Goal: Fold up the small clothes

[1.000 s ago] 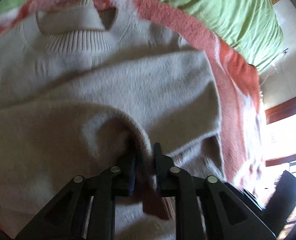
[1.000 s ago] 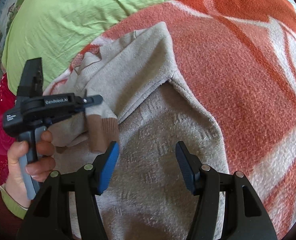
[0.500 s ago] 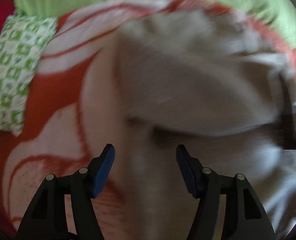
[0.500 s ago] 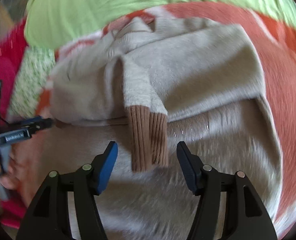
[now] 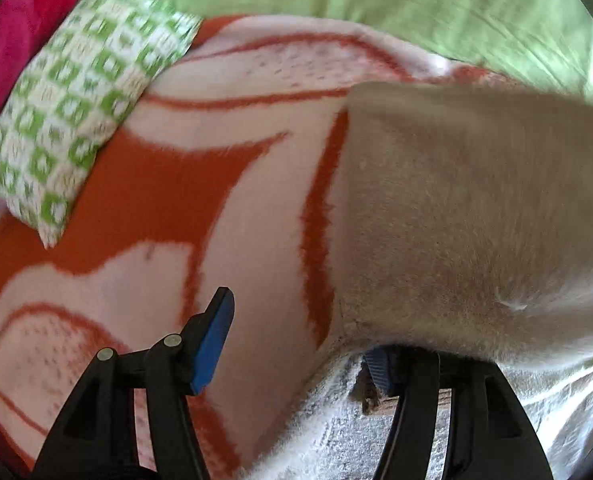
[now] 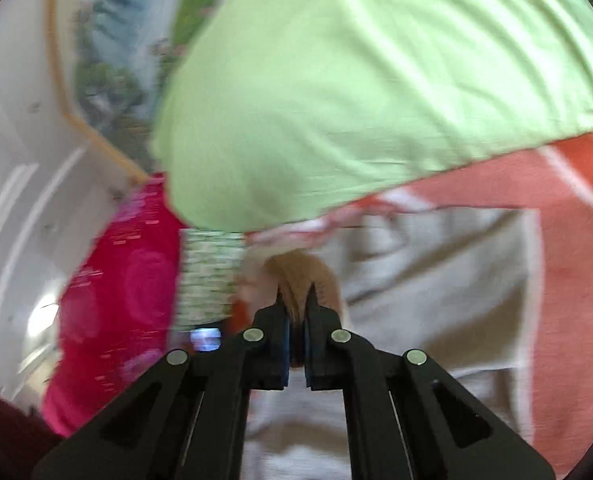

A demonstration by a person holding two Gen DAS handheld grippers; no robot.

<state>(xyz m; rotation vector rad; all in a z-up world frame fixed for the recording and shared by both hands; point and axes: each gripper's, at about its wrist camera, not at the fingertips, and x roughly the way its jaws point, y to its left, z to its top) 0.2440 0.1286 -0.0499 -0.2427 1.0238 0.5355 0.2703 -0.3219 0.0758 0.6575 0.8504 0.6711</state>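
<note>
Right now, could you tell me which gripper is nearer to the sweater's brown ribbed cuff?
Right. The right gripper is shut on the brown ribbed cuff; the left gripper is open at the sweater's edge, with no cuff visible.

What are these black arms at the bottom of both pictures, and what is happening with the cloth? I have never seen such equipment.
There is no robot here. A person holds one hand tool in each hand, and each tool carries a wide-angle camera that looks forward along its two fingers. So each picture is seen from one tool.

In the left picture, the left tool is open. One blue pad is clear, the other is partly hidden under the edge of a beige sweater. It holds nothing.

In the right picture, which is blurred, the right tool is shut on the brown ribbed cuff of the sweater's sleeve.

The sweater lies on an orange and white blanket. Behind it are a light green pillow, a small green-checked cushion and some pink fabric.
</note>
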